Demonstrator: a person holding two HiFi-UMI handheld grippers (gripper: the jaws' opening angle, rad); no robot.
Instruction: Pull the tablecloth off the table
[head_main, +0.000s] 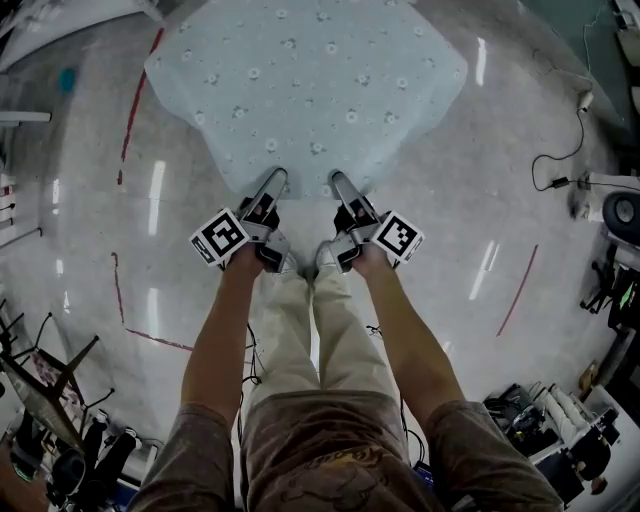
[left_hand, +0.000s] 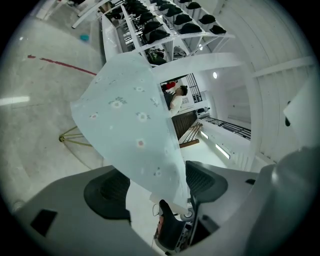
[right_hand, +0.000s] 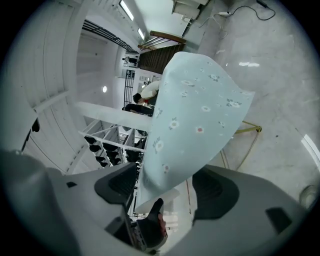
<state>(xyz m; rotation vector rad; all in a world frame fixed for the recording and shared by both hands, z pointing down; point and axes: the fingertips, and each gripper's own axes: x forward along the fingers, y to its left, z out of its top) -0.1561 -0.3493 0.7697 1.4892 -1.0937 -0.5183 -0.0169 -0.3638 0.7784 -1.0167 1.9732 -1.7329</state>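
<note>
Right now it's the grasp step, not the pull yet. Tablecloth (head_main: 310, 90), pale blue w/ small flowers, lies spread over the table and hides the top completely in the head view; only a thin gold leg (right_hand: 258, 129) shows under it in the right gripper view.

Left gripper (head_main: 272, 186) and right gripper (head_main: 340, 186) sit side by side at the near edge of the cloth, close together, both pointing away from the person.

- Left gripper view: jaws wide, near hem of the cloth (left_hand: 130, 125) hangs down between the two dark pads. It runs closer to one pad and may brush it, but it's not pinched.
- Right gripper view: same picture. Jaws stand wide, hem of the cloth (right_hand: 195, 125) drops between the pads, w/ clear air on at least one side. No grip.

So neither side holds anything yet, and the cloth hasn't shifted off the table at all, as far as these views tell.

Next move, imo: shut both jaws on the hem w/ enough fabric inside the pads, since only the edge strip sits there and a shallow bite could slip. Then draw both hands back toward the body together and evenly, so the cloth slides off w/o bunching or snagging a corner
</note>
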